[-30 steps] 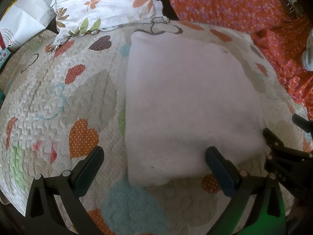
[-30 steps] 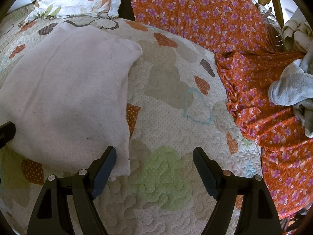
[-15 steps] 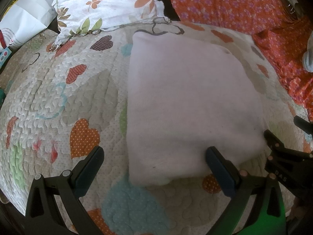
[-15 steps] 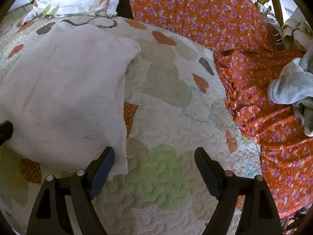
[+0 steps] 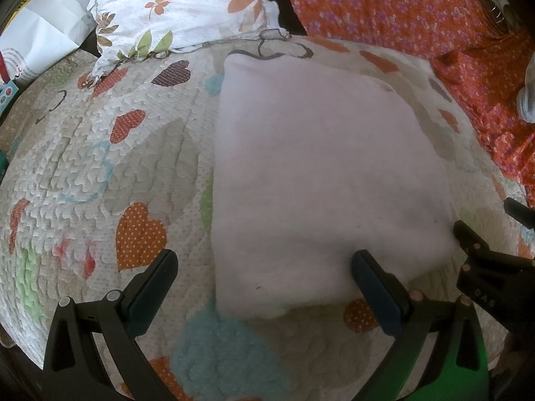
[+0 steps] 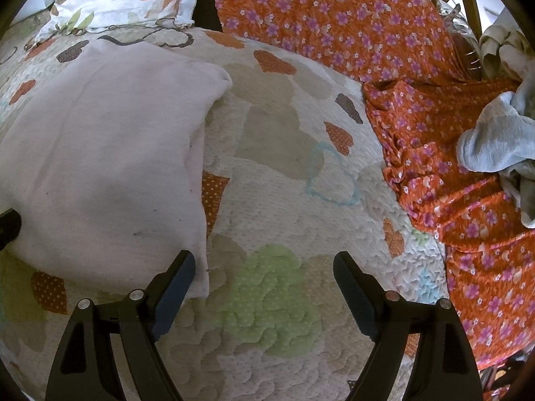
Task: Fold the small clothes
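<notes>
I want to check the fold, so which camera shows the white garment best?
The left wrist view: the white garment fills the middle of the picture with all its edges showing on the quilt. The right wrist view shows only its right part, cut off at the left edge of the picture.

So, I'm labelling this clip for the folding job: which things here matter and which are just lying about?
Part of the job:
- folded pale pink garment
- left gripper, open
- right gripper, open
- heart-print quilt it lies on

Just lying about:
- floral pillow
- orange flowered cloth
- grey clothes, possibly next
</notes>
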Available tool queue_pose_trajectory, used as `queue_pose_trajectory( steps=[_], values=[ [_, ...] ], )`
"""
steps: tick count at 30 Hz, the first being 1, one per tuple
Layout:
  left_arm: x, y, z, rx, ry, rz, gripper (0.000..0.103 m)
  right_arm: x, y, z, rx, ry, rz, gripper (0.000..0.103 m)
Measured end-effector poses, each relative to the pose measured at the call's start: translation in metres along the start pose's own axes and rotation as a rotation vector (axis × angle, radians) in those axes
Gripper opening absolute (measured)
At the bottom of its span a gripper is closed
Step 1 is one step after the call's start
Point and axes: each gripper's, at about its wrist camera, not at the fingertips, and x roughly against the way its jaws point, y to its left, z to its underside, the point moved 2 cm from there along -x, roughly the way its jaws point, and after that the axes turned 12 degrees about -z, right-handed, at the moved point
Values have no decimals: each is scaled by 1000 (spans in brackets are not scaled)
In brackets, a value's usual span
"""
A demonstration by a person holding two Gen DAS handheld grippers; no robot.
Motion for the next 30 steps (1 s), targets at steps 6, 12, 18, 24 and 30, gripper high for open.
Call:
queue_pose_trajectory(
  steps=[6,12,18,24,30],
  values=[
    [0,0,0,-1,1,1,103,0,-1,0,6,-1,1,88],
    [0,0,0,1,0,0,103,1,0,1,8,-1,5,89],
    [0,0,0,1,2,-1,103,1,2,-1,20,-6,10,89],
    [0,0,0,1,-1,0,103,19,4,-5,5,-95,-52,89],
    [0,0,-1,13,-6,1,103,31,7,-10,-20,-137,-137,90]
  ],
)
